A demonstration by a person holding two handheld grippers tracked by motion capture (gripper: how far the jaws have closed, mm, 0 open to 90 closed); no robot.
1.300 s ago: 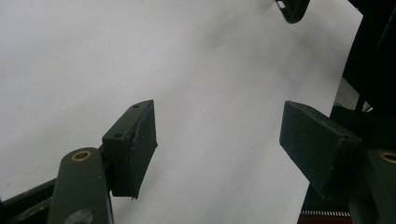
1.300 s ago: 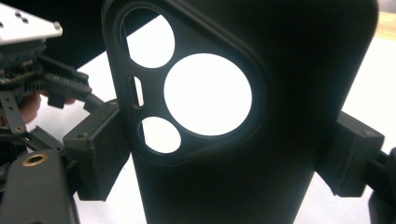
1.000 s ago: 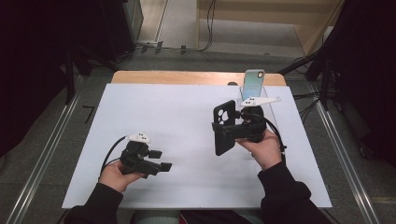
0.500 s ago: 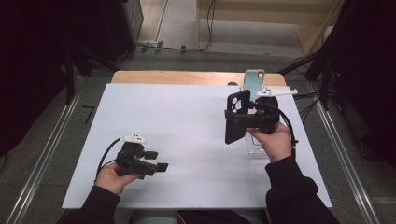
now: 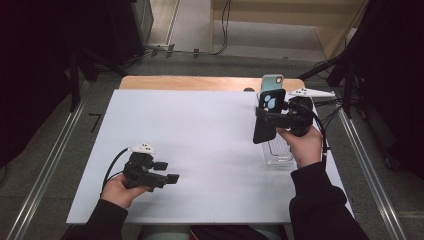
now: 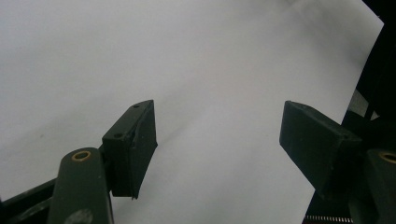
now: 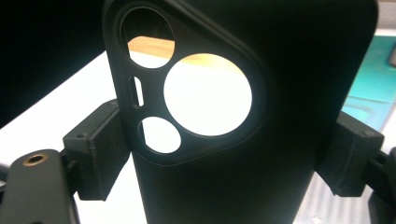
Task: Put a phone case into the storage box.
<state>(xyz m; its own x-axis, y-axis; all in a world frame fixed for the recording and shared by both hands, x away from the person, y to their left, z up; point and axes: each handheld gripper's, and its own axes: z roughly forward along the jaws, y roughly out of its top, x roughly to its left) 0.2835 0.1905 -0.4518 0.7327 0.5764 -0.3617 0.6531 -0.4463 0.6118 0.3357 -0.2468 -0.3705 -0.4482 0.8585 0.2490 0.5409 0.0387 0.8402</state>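
A black phone case [image 5: 266, 119] with round camera cut-outs hangs upright above the table's right side, and my right gripper [image 5: 270, 116] is shut on its two long edges. In the right gripper view the black phone case [image 7: 261, 154] stands close between the two pads [image 7: 100, 149], which press on its sides. Just behind it a teal phone case [image 5: 272, 80] stands upright, and a teal surface [image 7: 373, 88] lies at the right edge of that view. My left gripper [image 5: 167, 171] lies low at the front left, open, with only white sheet between its jaws [image 6: 219, 140].
A clear plastic rack [image 5: 278, 150] lies on the white sheet [image 5: 200, 130] below my right hand. A wooden strip [image 5: 200, 82] runs along the table's far edge. Cables and metal rails lie on the floor beyond and at both sides.
My right gripper has carried the black phone case to the right and a little away from me, over the clear rack and closer to the teal case. The left hand has stayed put.
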